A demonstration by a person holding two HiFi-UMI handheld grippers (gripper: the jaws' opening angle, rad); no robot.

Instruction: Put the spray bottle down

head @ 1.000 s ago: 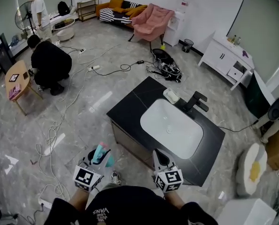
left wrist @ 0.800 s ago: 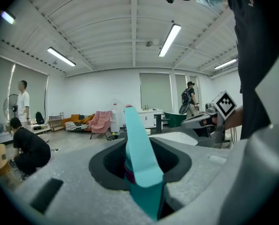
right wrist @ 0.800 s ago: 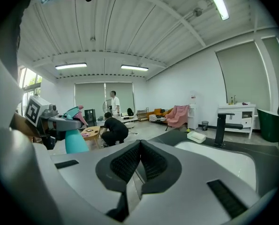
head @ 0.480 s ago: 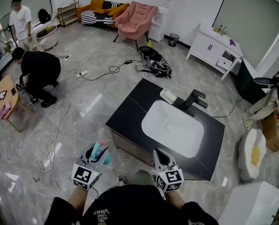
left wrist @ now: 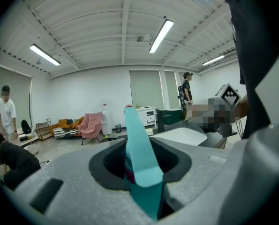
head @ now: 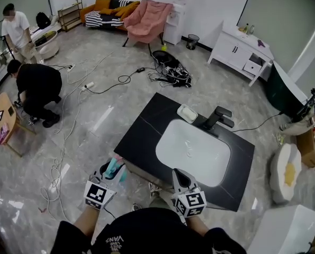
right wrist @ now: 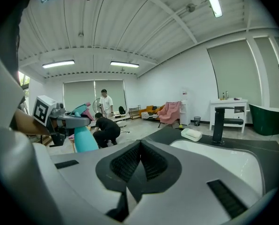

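The left hand-held gripper (head: 111, 171) is pinching the spray bottle (left wrist: 140, 159): in the left gripper view its 2 jaws press on the neck from either side, the teal trigger rises straight up between them and a dark pink collar shows just beneath it. In the right gripper view the bottle's rounded teal body hangs below those jaws and the pink-tipped head juts out above them, so the bottle is carried roughly upright and rests on nothing. From the head view the bottle sits at the front of the left hand-held gripper, just off the near left corner of the black surface (head: 146, 125), over the grey floor (head: 88, 142) and not over the top itself. The right hand-held gripper (right wrist: 139, 156) has its 2 jaws pressed together with nothing between them; it hovers over the near edge of the surface, to the right of the bottle and well apart from it. Ahead of the right hand-held gripper lies the white sink (head: 194, 150), and beyond that stand the black faucet (head: 219, 117) and a white soap dish (head: 187, 112) just to the faucet's left. Far ahead and to the left of the left hand-held gripper a person in black (head: 38, 86) crouches among cables on the floor.
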